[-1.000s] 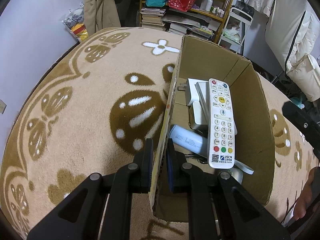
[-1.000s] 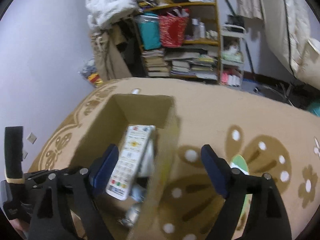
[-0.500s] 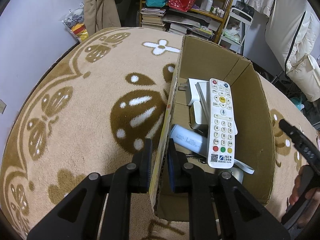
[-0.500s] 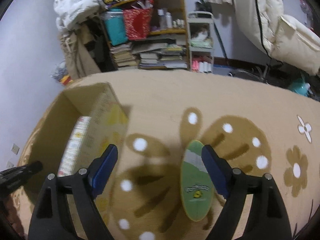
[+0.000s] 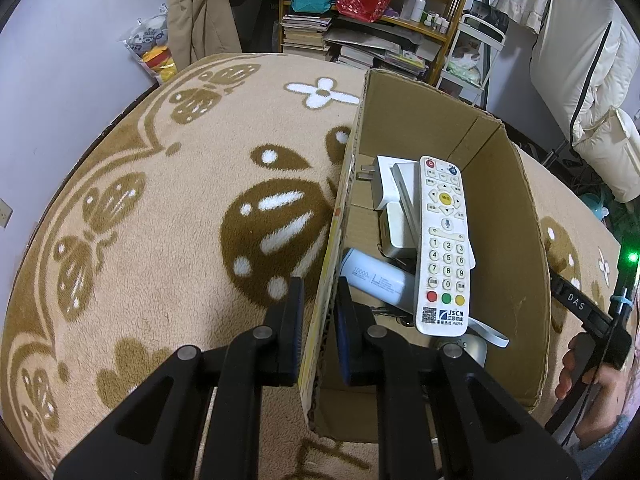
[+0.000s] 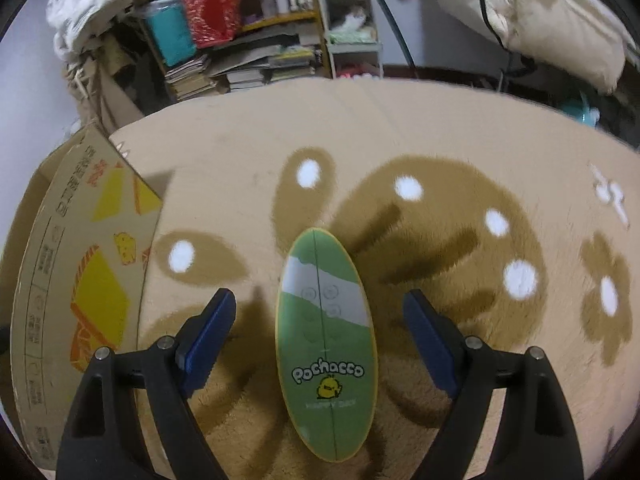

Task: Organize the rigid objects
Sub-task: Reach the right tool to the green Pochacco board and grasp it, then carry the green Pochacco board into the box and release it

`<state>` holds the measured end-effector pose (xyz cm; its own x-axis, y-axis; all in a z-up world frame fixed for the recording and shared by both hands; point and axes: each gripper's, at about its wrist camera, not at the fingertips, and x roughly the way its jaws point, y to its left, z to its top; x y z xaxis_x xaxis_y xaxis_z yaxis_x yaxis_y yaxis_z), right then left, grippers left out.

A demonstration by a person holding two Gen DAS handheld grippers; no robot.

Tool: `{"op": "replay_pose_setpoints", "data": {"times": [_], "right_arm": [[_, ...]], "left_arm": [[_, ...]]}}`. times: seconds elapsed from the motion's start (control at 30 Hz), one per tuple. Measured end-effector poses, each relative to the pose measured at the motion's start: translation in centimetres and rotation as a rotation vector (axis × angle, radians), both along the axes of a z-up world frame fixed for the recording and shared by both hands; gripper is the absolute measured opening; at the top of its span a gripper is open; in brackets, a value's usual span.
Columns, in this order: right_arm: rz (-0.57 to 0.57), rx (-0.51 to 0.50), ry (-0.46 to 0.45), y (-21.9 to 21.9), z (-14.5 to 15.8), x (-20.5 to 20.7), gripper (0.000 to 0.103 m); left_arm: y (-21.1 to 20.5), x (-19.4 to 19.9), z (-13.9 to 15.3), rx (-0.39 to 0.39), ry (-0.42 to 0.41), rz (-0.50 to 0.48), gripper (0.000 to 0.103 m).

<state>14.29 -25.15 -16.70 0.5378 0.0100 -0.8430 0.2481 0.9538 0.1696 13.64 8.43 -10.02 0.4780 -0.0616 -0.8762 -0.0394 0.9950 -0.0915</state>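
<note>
Left gripper (image 5: 320, 320) clamped on the near side wall of the cardboard box (image 5: 508, 264), one pad outside, one inside, wall pinched between them. Right gripper (image 6: 318, 332) spread wide, grasping nothing, pads either side of the green oval case (image 6: 326, 340) with clear gaps on both sides, not touching it.

Counts: one cardboard box, one green oval case, one white remote (image 5: 442, 248), one white power bank (image 5: 378, 280), two or maybe three white adapter blocks (image 5: 386, 188) stacked behind the remote, hard to separate under it. A metal item at the box's near end is mostly hidden.

Green oval case lies flat on the tan carpet (image 6: 440, 140) outside the box, to the right of the box's printed wall in the right wrist view. Long axis runs straight away from the right gripper, in line with the fingers; "Pochacco" lettering and yellow chick at the near end, reading upright from the gripper side, narrower tip pointing away toward the bookshelf (image 6: 240, 52).

White remote lies on top of the other items inside the box, long axis along the box length, red power button at the far end, coloured buttons and label at the near end. Power bank lies slanted under it
</note>
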Motion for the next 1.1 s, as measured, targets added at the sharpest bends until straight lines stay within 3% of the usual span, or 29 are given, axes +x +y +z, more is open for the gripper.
{"op": "replay_pose_setpoints", "data": {"times": [0.13, 0.17, 0.23, 0.3, 0.37, 0.67, 1.1], "right_arm": [[-0.001, -0.015, 0.026, 0.4, -0.8, -0.2, 0.088], [0.007, -0.035, 0.039, 0.8, -1.0, -0.2, 0.085], [0.021, -0.057, 0.066, 1.4, -1.5, -0.1, 0.070], [0.027, -0.100, 0.084, 2.2, -1.8, -0.1, 0.069], [0.022, -0.103, 0.077, 2.3, -1.8, -0.3, 0.060], [0.029, -0.054, 0.044, 2.5, -0.7, -0.9, 0.060], [0.176, -0.040, -0.143, 8.1, 6.4, -1.5, 0.060]], "left_arm": [[0.0, 0.0, 0.0, 0.007, -0.002, -0.003, 0.015], [0.0, 0.0, 0.0, 0.009, -0.002, -0.003, 0.015], [0.0, 0.0, 0.0, 0.010, -0.001, -0.005, 0.015], [0.0, 0.0, 0.0, 0.010, -0.001, -0.005, 0.015], [0.0, 0.0, 0.0, 0.009, -0.001, -0.004, 0.015], [0.0, 0.0, 0.0, 0.009, -0.001, -0.005, 0.015], [0.0, 0.0, 0.0, 0.012, -0.001, -0.005, 0.015]]}}
